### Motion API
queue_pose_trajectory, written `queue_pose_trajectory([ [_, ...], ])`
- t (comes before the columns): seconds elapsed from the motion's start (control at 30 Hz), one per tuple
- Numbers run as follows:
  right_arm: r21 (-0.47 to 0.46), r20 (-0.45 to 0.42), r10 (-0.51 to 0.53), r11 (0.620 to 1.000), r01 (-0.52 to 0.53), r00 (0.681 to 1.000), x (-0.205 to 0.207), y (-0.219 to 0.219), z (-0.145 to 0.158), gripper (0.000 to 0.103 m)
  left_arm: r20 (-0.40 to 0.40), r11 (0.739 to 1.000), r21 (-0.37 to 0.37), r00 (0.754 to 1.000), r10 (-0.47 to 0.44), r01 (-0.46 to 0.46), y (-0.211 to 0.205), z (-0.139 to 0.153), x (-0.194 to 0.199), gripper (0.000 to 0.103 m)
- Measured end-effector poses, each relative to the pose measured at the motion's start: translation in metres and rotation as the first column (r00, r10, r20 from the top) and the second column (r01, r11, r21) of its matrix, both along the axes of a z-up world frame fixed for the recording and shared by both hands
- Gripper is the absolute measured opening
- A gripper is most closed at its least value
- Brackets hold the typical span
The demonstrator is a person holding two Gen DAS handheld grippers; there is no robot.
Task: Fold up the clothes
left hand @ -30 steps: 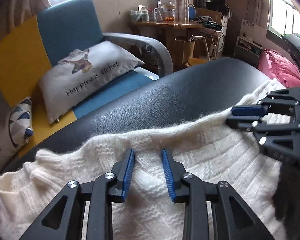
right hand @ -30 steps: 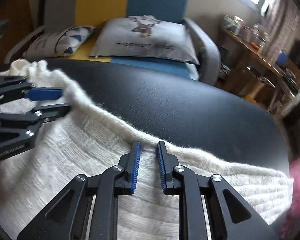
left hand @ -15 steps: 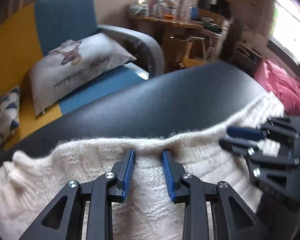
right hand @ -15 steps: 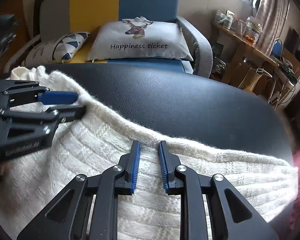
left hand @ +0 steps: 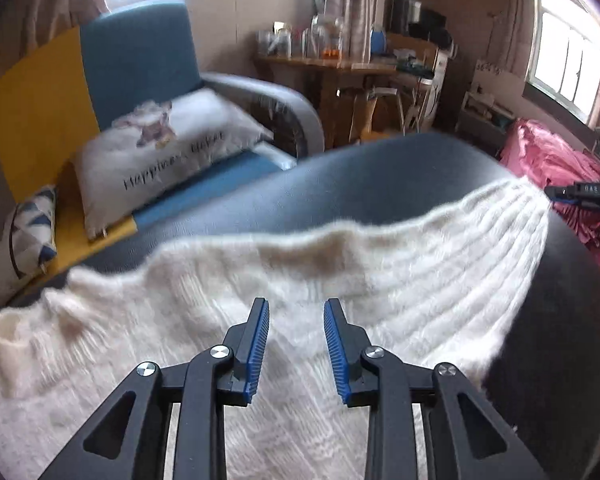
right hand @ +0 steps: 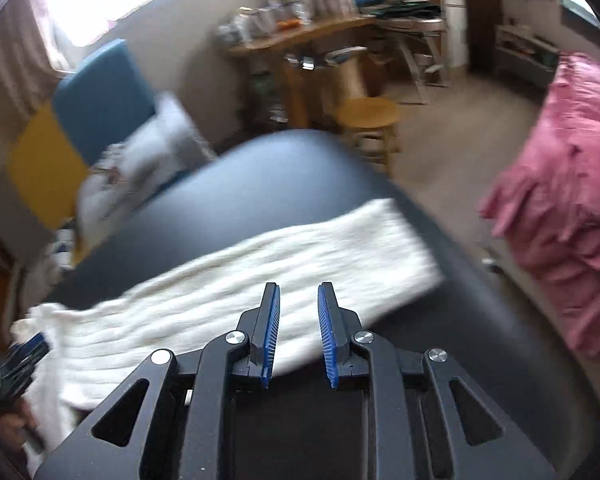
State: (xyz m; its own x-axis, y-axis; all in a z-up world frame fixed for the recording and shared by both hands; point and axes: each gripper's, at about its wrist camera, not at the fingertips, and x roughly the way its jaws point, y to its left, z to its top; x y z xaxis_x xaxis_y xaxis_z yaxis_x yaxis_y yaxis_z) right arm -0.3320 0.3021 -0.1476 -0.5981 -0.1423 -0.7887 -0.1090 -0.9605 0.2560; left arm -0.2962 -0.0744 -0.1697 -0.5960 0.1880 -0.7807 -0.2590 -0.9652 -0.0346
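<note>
A cream knit sweater [left hand: 380, 280] lies stretched across the black padded table [left hand: 380, 176]. My left gripper [left hand: 296, 308] hovers over its middle, jaws apart, with nothing pinched between the blue pads. The right gripper's tip [left hand: 572, 193] shows at the sweater's far right end. In the blurred right wrist view the sweater [right hand: 260, 272] runs from lower left to mid right. My right gripper [right hand: 298, 292] sits above its near edge with a narrow gap between the pads and no cloth in them. At that view's left edge is the left gripper [right hand: 24, 354].
A blue and yellow sofa [left hand: 140, 52] with a printed pillow [left hand: 168, 148] stands behind the table. A pink heap of cloth [right hand: 572, 200] lies off the table's right end. A round wooden stool [right hand: 368, 114] and a cluttered desk [left hand: 340, 64] are farther back.
My right gripper has swung fast to the right along the sweater and rolled, away from the left one. The left gripper has shifted only slightly. Both stay open.
</note>
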Motion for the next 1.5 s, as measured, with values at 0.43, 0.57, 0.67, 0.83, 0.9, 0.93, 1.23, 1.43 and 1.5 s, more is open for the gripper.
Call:
queue_pose_trajectory([
  [0.43,0.223,0.112,0.064,0.971,-0.088,0.992,-0.019,-0.015,-0.013,0.021,0.021,0.999,0.038,0.999,0.036,-0.037,-0.007,-0.002,0.002,0.029],
  [0.57,0.237,0.078,0.073,0.967,-0.089,0.994,-0.042,-0.017,-0.005,0.021,-0.011,1.0,0.005,1.0,0.009,-0.009,-0.003,0.001,0.01,0.029],
  [0.67,0.246,0.121,0.038,0.967,-0.067,0.992,-0.059,-0.015,-0.018,0.021,0.048,1.0,-0.006,0.999,0.01,-0.01,-0.002,-0.015,0.006,0.029],
  [0.83,0.317,0.129,0.019,0.947,-0.059,0.991,-0.054,-0.012,-0.024,0.021,0.052,0.998,0.051,0.998,0.031,-0.034,-0.012,-0.009,0.01,0.029],
  [0.9,0.326,0.16,0.011,0.943,-0.064,0.987,-0.052,-0.014,-0.02,0.025,0.046,0.995,0.097,0.999,0.014,-0.018,-0.016,-0.001,0.023,0.029],
  [0.93,0.32,0.17,-0.004,0.946,-0.052,0.985,-0.049,-0.016,-0.015,0.025,0.04,0.992,0.123,0.999,-0.001,-0.004,-0.018,0.005,0.032,0.029],
  [1.23,0.253,0.079,0.52,0.815,-0.522,0.85,0.012,-0.185,0.019,0.025,0.038,0.981,0.08,0.983,-0.182,0.179,0.023,0.016,0.143,0.029],
  [1.43,0.276,0.19,0.487,0.807,-0.522,0.853,0.001,-0.228,-0.009,0.025,0.07,0.983,0.082,0.983,-0.17,0.164,0.028,0.002,0.178,0.029],
  [1.5,0.241,0.15,0.498,0.82,-0.52,0.854,0.01,-0.234,0.006,0.025,0.039,0.976,0.168,0.989,-0.145,0.137,0.016,0.016,0.194,0.029],
])
